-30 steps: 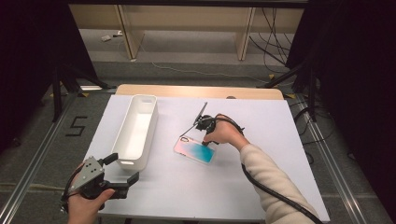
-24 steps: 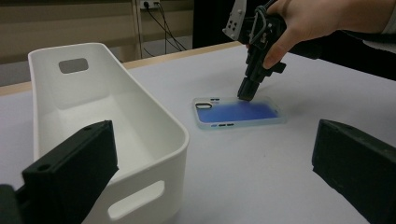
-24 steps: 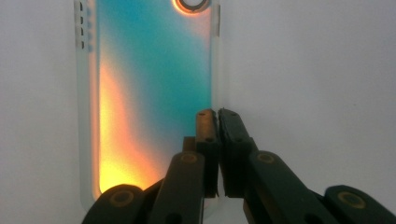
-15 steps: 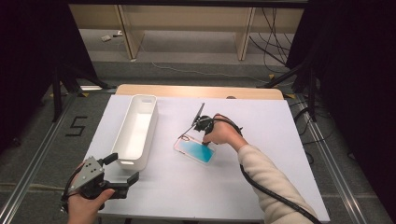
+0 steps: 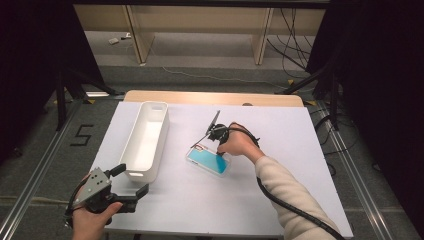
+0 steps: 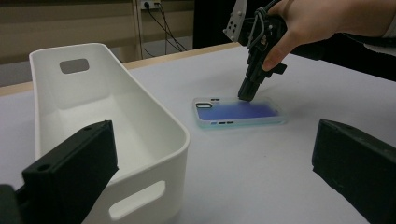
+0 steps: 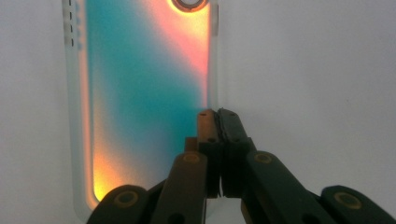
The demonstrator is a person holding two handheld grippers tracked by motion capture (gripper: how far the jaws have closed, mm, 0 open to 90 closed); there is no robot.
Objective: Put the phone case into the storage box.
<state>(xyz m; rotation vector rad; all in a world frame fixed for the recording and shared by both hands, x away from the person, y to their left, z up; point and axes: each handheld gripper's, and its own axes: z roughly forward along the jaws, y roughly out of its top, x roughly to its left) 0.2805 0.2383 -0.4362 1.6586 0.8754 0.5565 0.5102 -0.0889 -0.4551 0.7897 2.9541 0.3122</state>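
Right gripper view shows the right tool (image 7: 217,114) with its jaws pinched together on the long edge of the phone case (image 7: 140,93), a teal and orange one lying flat on the white worktop (image 5: 280,200). Left gripper view shows the left tool (image 6: 215,163) spread wide with nothing between its jaws, just beside the near end of the white bin (image 6: 154,116), well apart from the case.

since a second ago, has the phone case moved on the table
No. The phone case lies at the same spot and angle beside the white bin, under the right gripper.
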